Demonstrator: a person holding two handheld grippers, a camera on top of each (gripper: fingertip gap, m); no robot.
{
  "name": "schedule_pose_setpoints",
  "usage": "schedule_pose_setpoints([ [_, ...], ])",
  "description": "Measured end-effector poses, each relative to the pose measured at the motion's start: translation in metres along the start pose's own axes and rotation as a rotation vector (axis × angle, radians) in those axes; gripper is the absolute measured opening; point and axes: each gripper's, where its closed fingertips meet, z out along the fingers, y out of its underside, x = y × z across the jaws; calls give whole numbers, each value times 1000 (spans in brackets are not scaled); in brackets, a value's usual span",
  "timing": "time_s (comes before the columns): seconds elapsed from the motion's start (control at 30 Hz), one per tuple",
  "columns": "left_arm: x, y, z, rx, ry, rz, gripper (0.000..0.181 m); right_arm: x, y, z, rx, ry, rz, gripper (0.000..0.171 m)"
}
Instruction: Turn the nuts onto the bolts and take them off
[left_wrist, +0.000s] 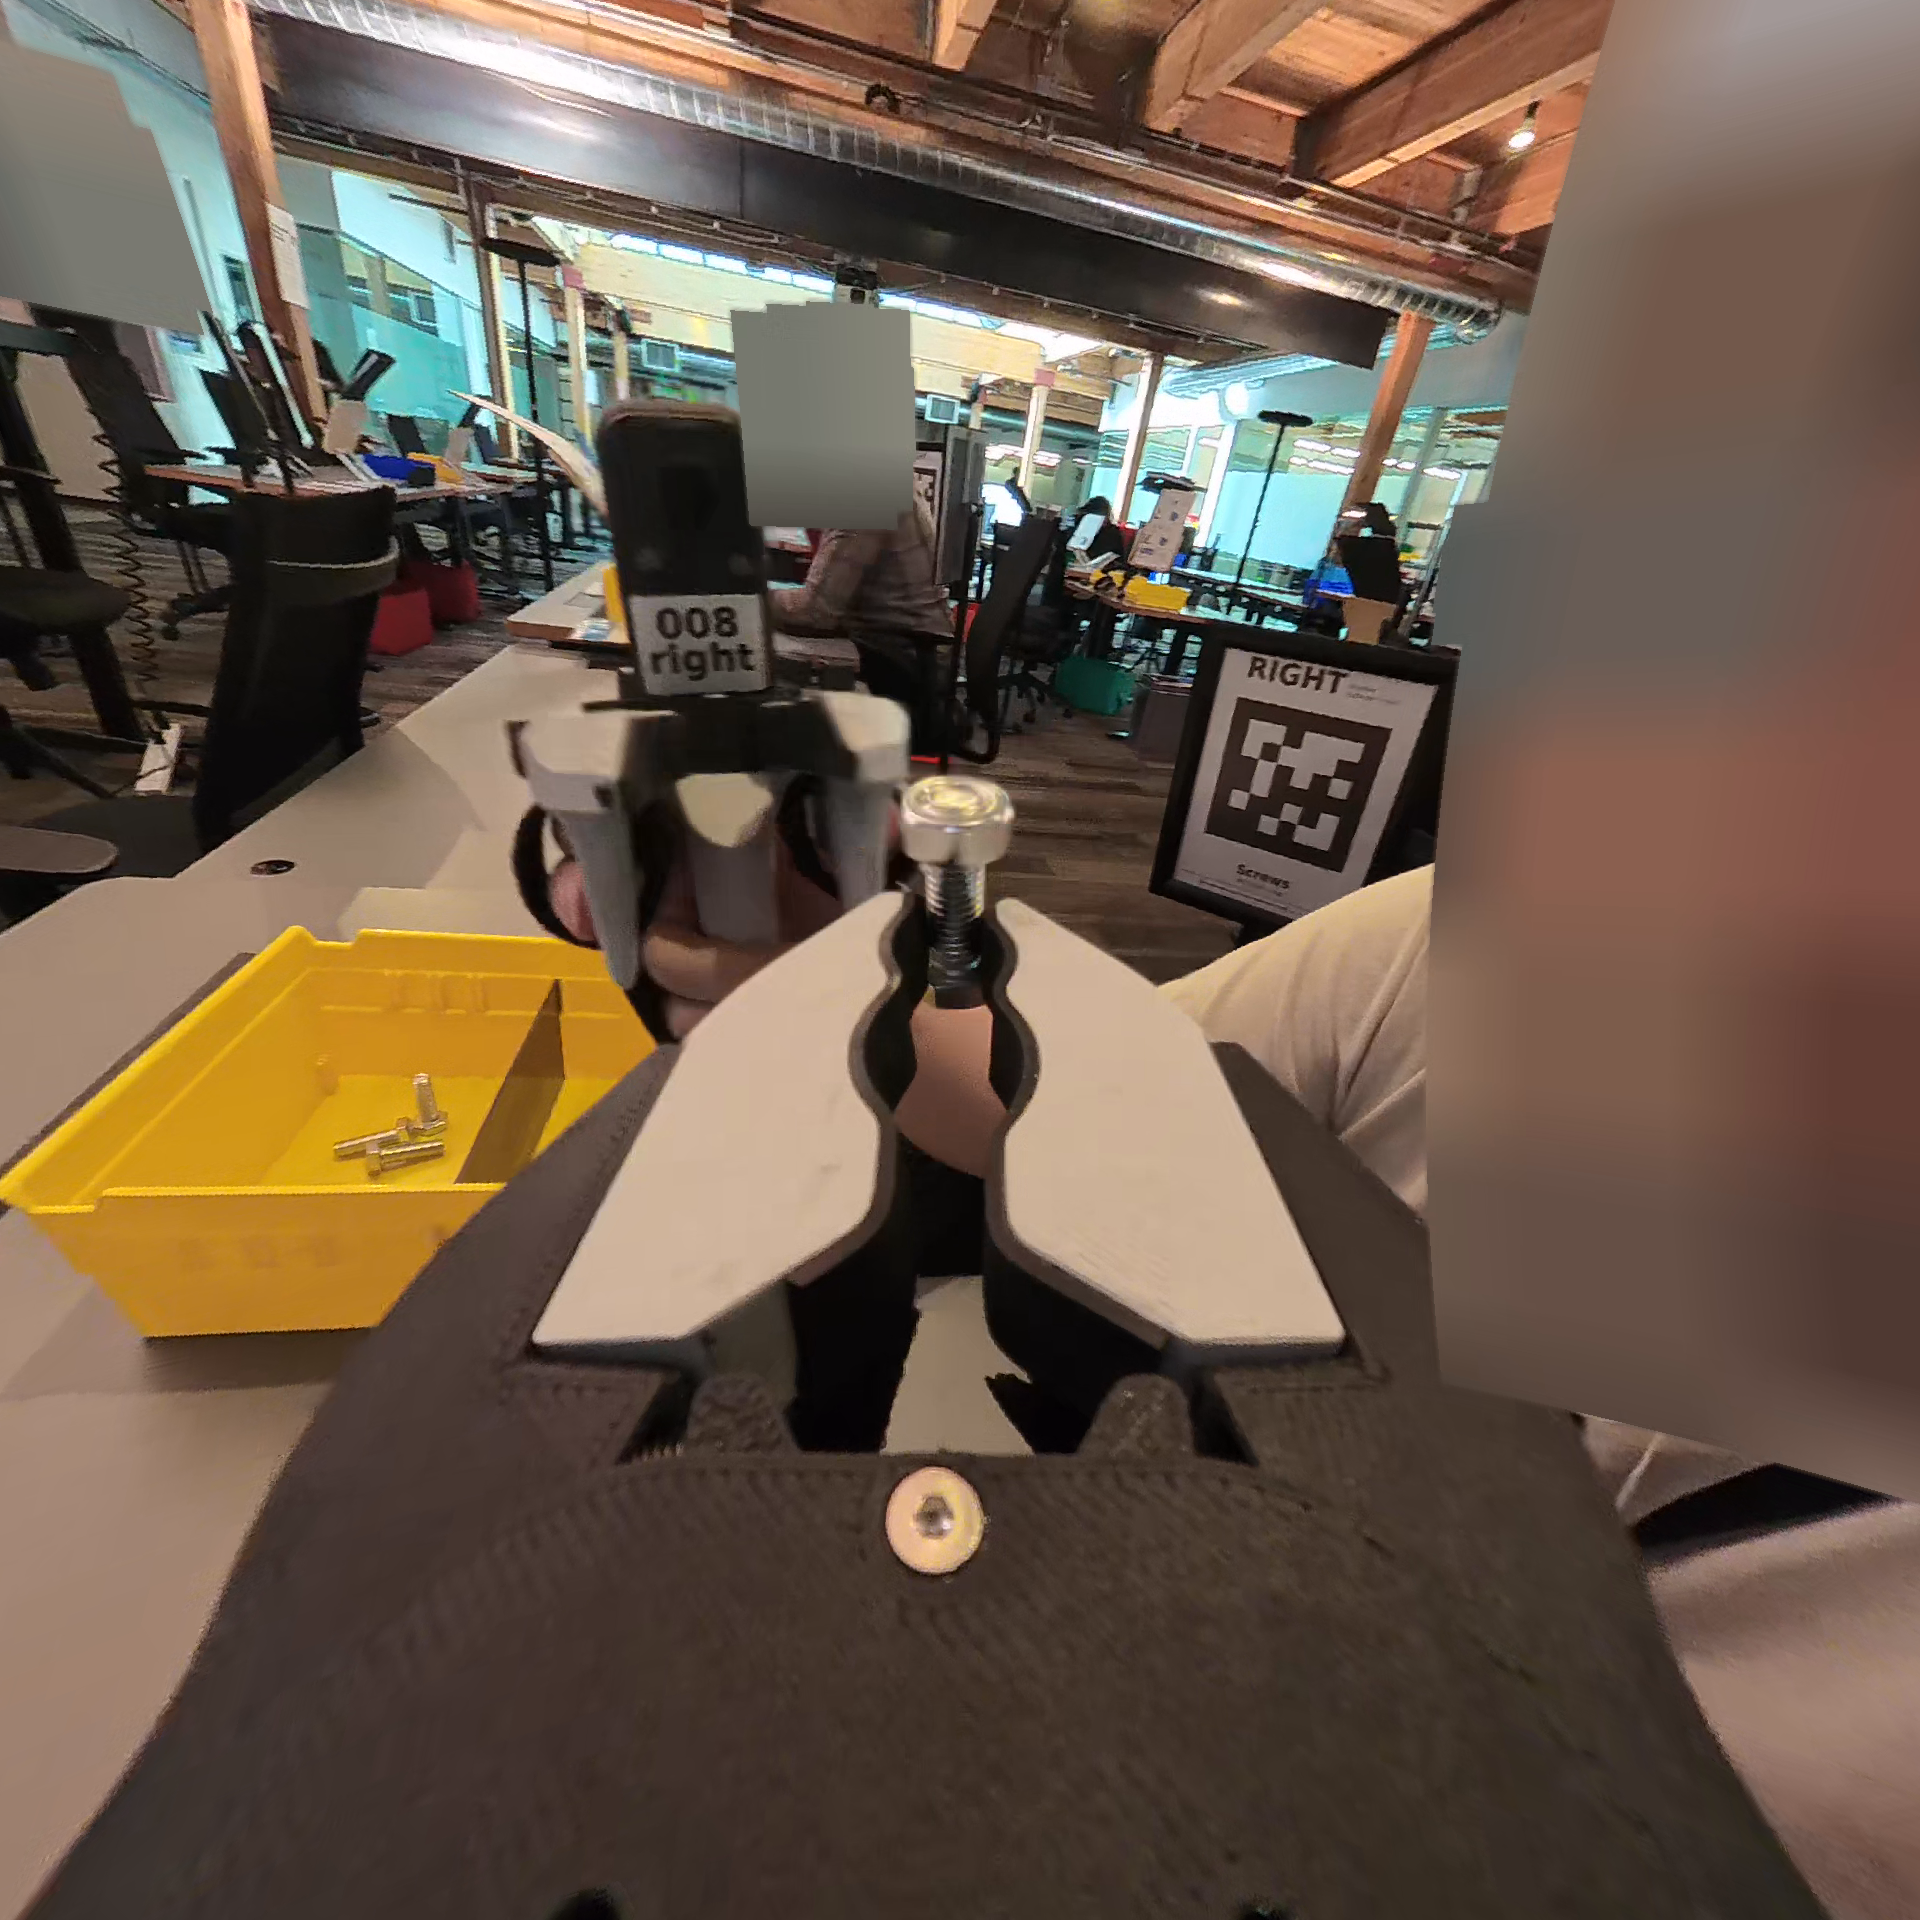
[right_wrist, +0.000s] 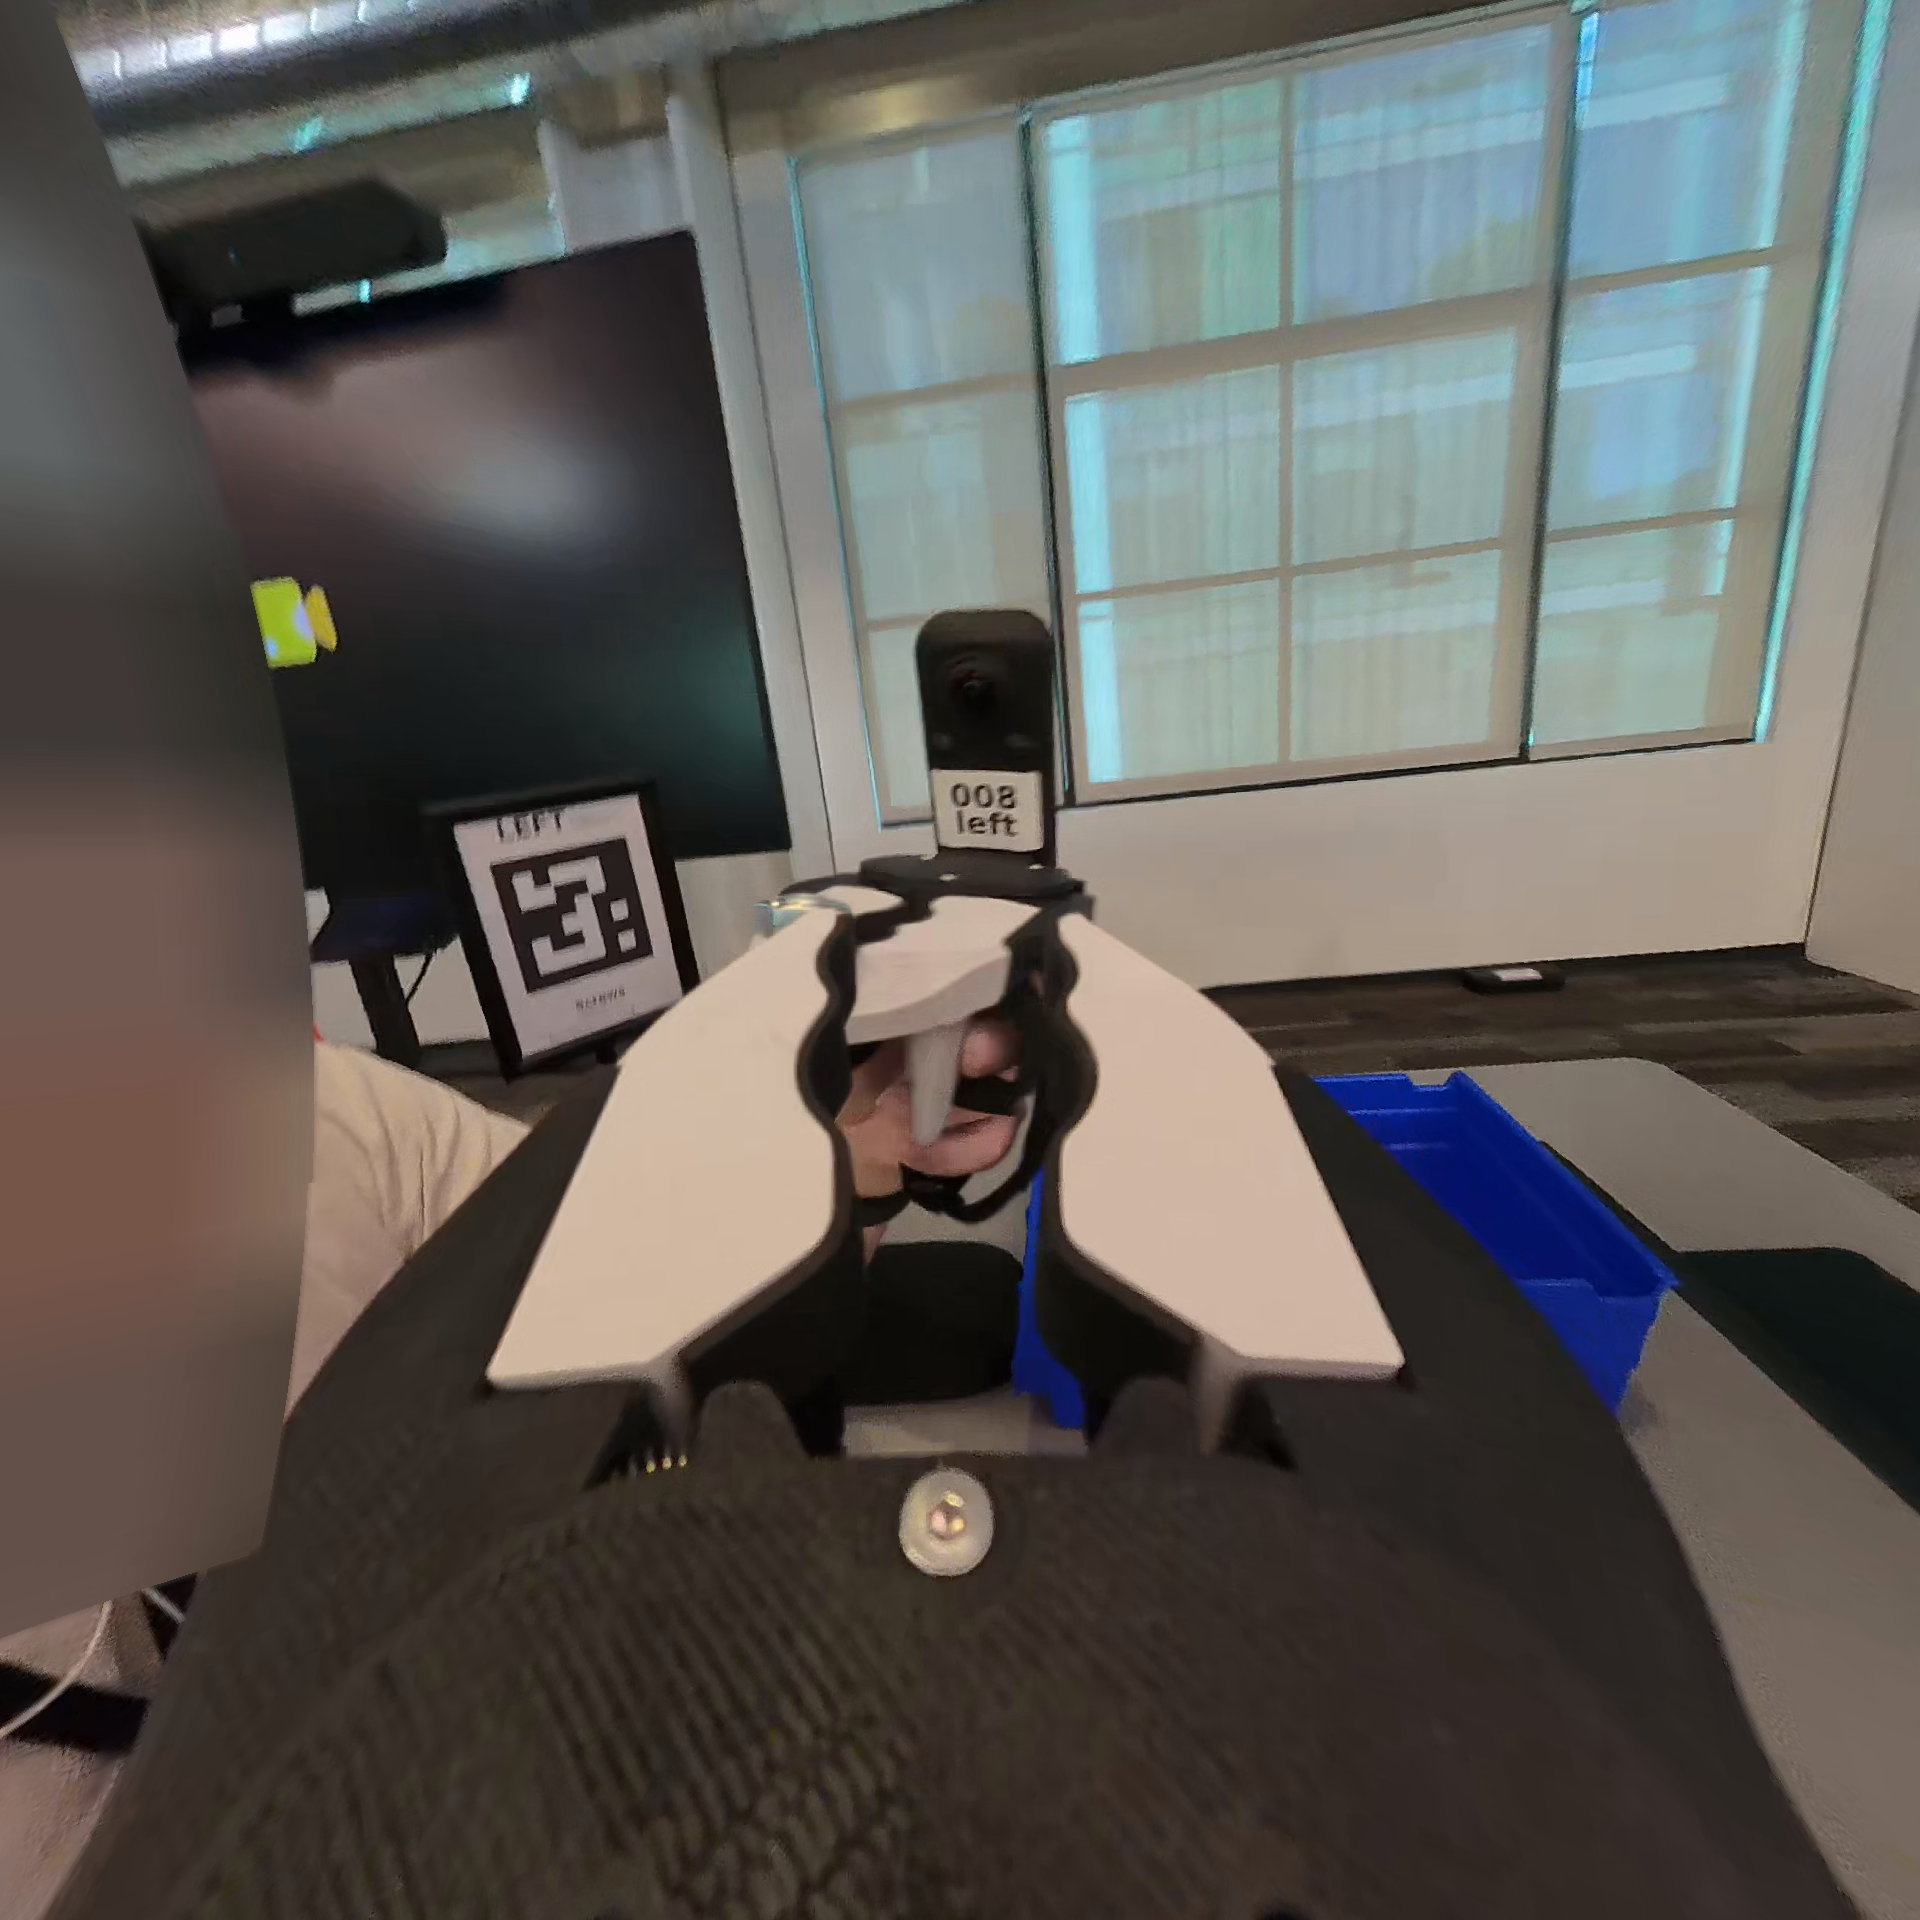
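In the left wrist view my left gripper (left_wrist: 951, 920) is shut on a silver bolt (left_wrist: 956, 826). The bolt stands upright, head up, with its thread pinched between the fingertips. A dark piece sits at the lower end of the thread; I cannot tell if it is a nut. My right gripper (left_wrist: 727, 831) faces me, up and to the left of the bolt, apart from it, jaws spread. In the right wrist view the right gripper (right_wrist: 945, 925) is open and empty. The left gripper (right_wrist: 925, 987) shows beyond it, with the bolt head (right_wrist: 795, 914) at its left.
A yellow bin (left_wrist: 208, 1236) with several loose bolts (left_wrist: 395, 1138) stands on the grey table (left_wrist: 104, 1507) at the left. A blue bin (right_wrist: 1507, 1216) sits at the right. Framed marker boards (left_wrist: 1299, 769) (right_wrist: 566, 925) stand behind. A person's sleeve (left_wrist: 1320, 1018) is close by. My hands' fingertips stand some 4 centimetres from each other.
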Motion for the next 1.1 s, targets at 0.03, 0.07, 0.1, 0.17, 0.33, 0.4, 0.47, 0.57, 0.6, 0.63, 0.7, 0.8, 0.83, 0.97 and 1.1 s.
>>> schedule_pose_setpoints([
  [0.03, 0, -1, -1, 3, 0, -5, 9, 0, -3, -2, 15, -4, 4, 34],
  [0.07, -2, -1, -1, 1, -20, 0, 9, -3, -4, -2, 13, -11, -5, 34],
  [0.1, -5, 1, -1, -17, -41, 7, 9, -9, -2, 2, -5, -19, -27, 35],
  [0.17, -10, 6, 0, -51, -75, 20, 9, -21, 6, 12, -48, -25, -88, 37],
  [0.33, -9, 9, 2, -72, -79, 28, 9, -14, 16, 15, -103, 7, -118, 43],
  [0.4, -10, 8, 0, -73, -98, 33, 9, -8, 11, 7, -77, -3, -58, 41],
  [0.47, -9, 6, -3, -70, -87, 22, 9, -2, 3, 1, -36, 16, -43, 33],
  [0.57, -13, 7, -5, -90, -128, 37, 9, -13, 3, 5, -45, -21, -61, 35],
  [0.6, -15, 9, -5, -101, -139, 43, 9, -17, 6, 8, -58, -28, -74, 36],
  [0.63, -16, 10, -5, -107, -144, 47, 9, -19, 10, 12, -72, -25, -86, 38],
  [0.7, -14, 11, -2, -114, -133, 45, 9, -17, 17, 16, -99, -10, -105, 38],
  [0.8, -14, 11, -2, -120, -152, 48, 9, -7, 17, 10, -101, -4, -90, 43],
  [0.83, -17, 11, -4, -119, -169, 52, 9, -2, 17, 6, -103, 4, -72, 43],
  [0.97, -14, 7, -6, -93, -134, 27, 9, 2, 14, 1, -93, -2, -51, 35],
  [1.1, -18, 11, -4, -120, -158, 45, 9, -13, 15, 8, -96, -43, -69, 37],
])
